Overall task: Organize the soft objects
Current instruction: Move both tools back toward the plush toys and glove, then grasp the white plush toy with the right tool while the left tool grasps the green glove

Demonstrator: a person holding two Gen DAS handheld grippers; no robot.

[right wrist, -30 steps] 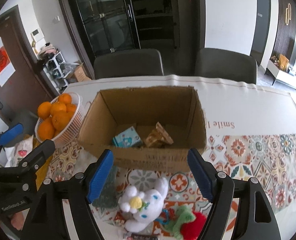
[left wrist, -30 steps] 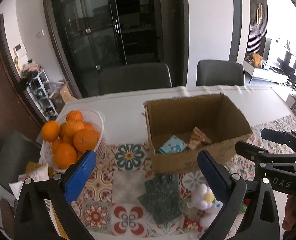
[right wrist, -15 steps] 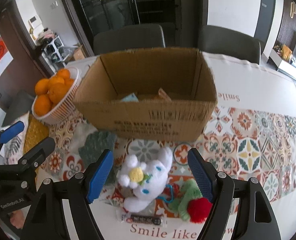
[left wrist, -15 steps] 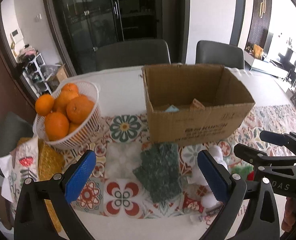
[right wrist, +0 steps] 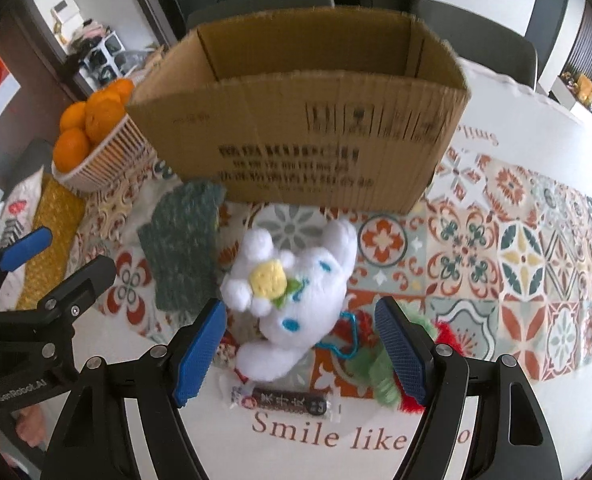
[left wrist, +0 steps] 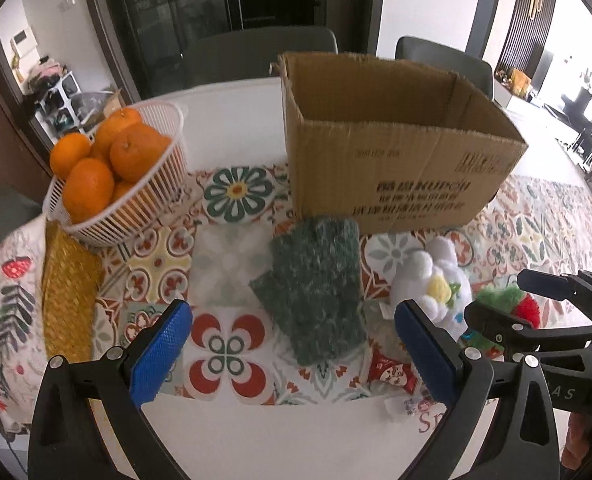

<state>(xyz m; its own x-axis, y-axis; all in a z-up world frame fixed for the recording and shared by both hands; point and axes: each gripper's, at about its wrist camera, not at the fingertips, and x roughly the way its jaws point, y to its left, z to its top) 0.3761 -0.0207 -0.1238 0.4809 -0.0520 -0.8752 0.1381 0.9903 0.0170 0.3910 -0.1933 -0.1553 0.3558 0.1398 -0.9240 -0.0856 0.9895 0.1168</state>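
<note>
A dark green knitted glove lies flat on the patterned cloth in front of an open cardboard box. My left gripper hovers open just above the glove's near end, nothing between its blue pads. To the right lies a white plush toy with a yellow flower. My right gripper stands open over it, one pad on each side, not touching. A green and red plush lies at the right pad.
A white basket of oranges stands left of the box, with a yellow woven mat beside it. Small snack packets lie near the table's front edge. Chairs stand behind the table.
Both grippers have sunk toward the table and tilted further down. The box's inside has dropped out of sight, and the glove and white plush now loom larger between the pads.
</note>
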